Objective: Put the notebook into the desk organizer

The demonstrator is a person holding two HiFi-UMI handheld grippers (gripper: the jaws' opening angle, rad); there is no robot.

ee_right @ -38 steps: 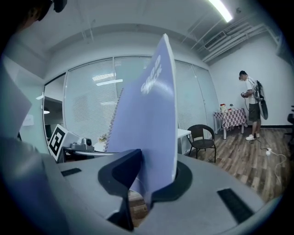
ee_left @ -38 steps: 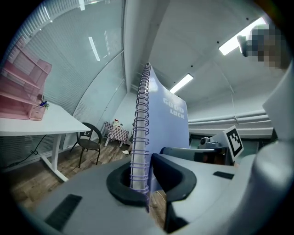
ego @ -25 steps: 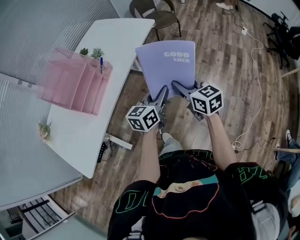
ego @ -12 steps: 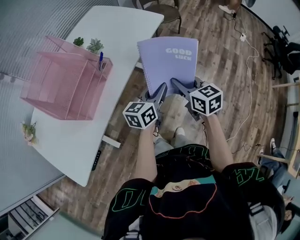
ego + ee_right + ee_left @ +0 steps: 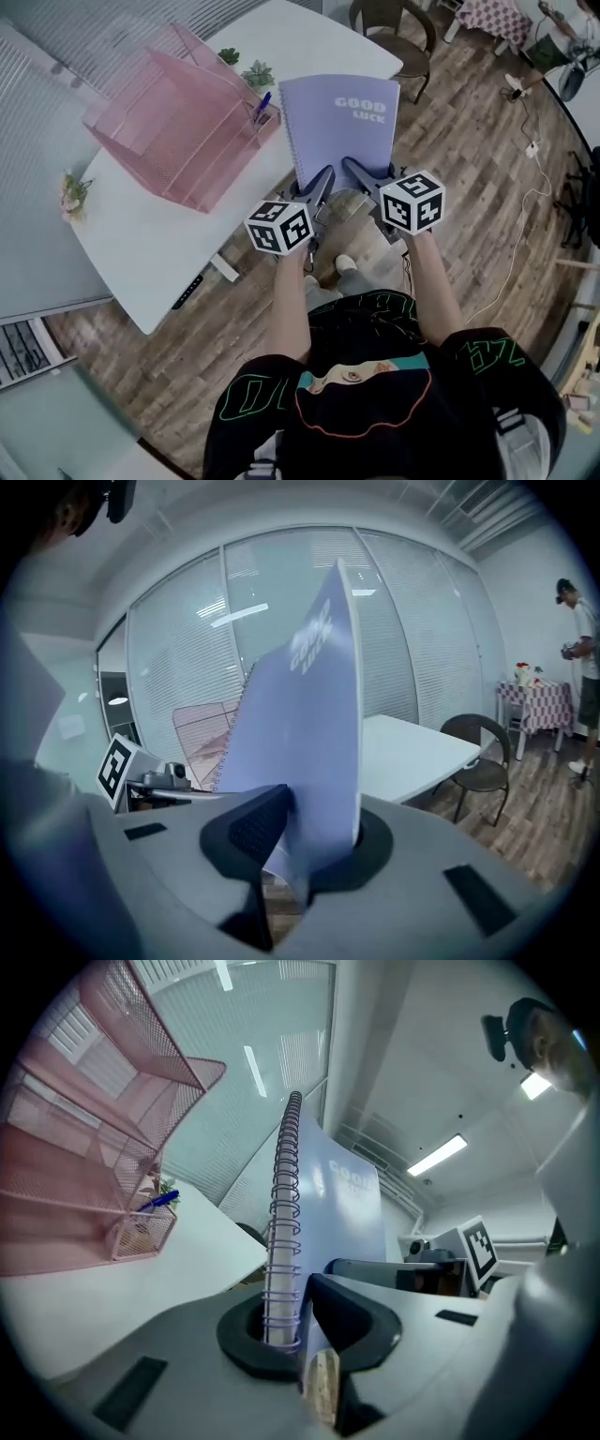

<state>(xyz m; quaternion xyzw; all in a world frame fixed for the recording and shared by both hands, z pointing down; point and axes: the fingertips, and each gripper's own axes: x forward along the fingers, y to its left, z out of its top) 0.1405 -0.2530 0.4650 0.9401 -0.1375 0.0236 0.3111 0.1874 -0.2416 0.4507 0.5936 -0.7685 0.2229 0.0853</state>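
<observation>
A lilac spiral notebook point(image 5: 342, 127) with white cover lettering is held up off the table, just right of the white table's edge. My left gripper point(image 5: 320, 184) is shut on its near left corner, right at the wire spiral point(image 5: 284, 1241). My right gripper point(image 5: 357, 176) is shut on the near right corner of the notebook point(image 5: 305, 752). The pink wire-mesh desk organizer point(image 5: 183, 127) stands on the white table point(image 5: 141, 253), left of the notebook, its slots open. In the left gripper view the organizer point(image 5: 84, 1157) fills the left side.
A blue pen point(image 5: 262, 105) stands in the organizer's end cup, with two small potted plants point(image 5: 246, 66) behind it. A dark chair point(image 5: 394, 23) stands past the table's far end. A cable point(image 5: 516, 216) trails over the wooden floor at right. A person point(image 5: 586, 667) stands far right.
The head view has swung, so the organizer and table now sit nearer and higher in view, closer to the notebook. Both grippers keep the same hold on the notebook.
</observation>
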